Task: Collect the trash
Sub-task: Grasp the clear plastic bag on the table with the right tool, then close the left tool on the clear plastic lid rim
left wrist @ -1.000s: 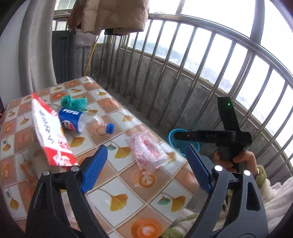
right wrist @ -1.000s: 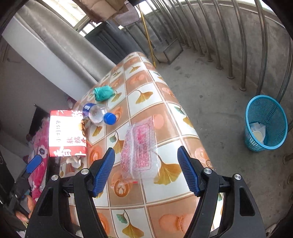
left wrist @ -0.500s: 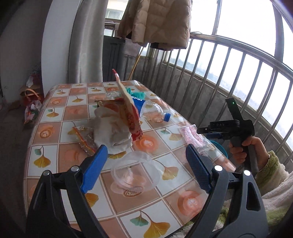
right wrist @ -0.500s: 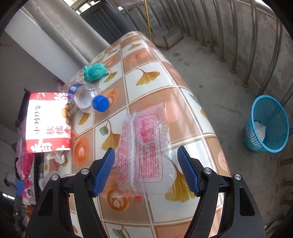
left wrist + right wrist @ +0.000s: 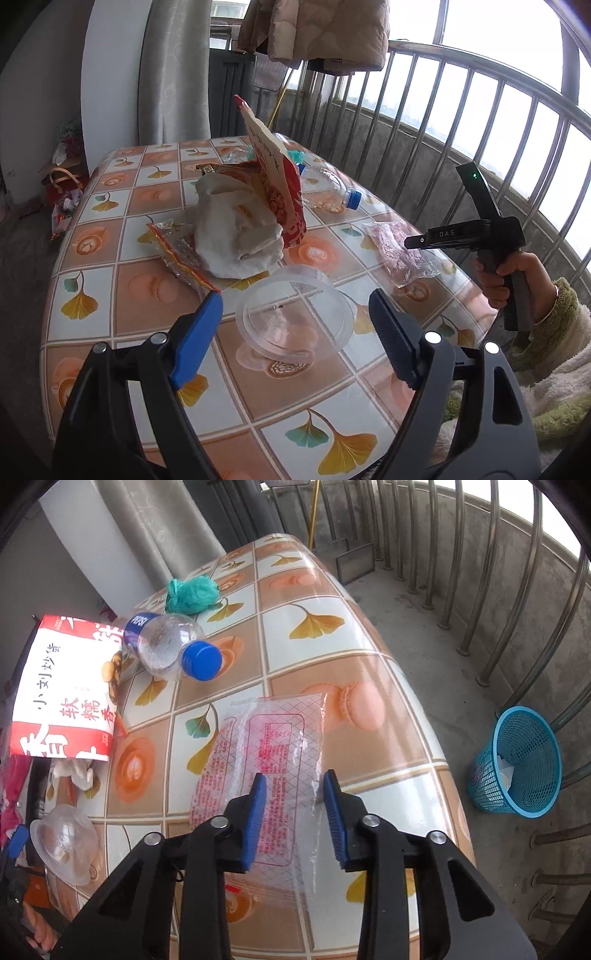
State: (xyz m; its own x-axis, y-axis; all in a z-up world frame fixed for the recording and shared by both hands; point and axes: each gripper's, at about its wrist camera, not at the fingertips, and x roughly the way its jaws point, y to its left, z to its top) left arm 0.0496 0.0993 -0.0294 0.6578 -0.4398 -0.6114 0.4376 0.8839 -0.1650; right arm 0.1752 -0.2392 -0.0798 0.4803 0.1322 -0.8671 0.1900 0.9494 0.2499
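The right gripper (image 5: 293, 805), jaws just closing, straddles the clear pink-printed plastic wrapper (image 5: 266, 760) flat on the tiled table (image 5: 325, 590), pads not yet pressing; the left gripper (image 5: 295, 326) gapes around a clear plastic bowl (image 5: 295, 321); beyond, the blue mesh basket (image 5: 517, 764) stands on the floor.

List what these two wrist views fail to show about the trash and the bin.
- Blue bin: right wrist view shows only pale scraps through the mesh; its contents cannot be identified. Absent from the left wrist view.
- Clear wrapper: whether the right gripper, whose jaws have just been closing, already pinches it is unclear.
- White wad: the red snack bag hides its far side in the left wrist view.
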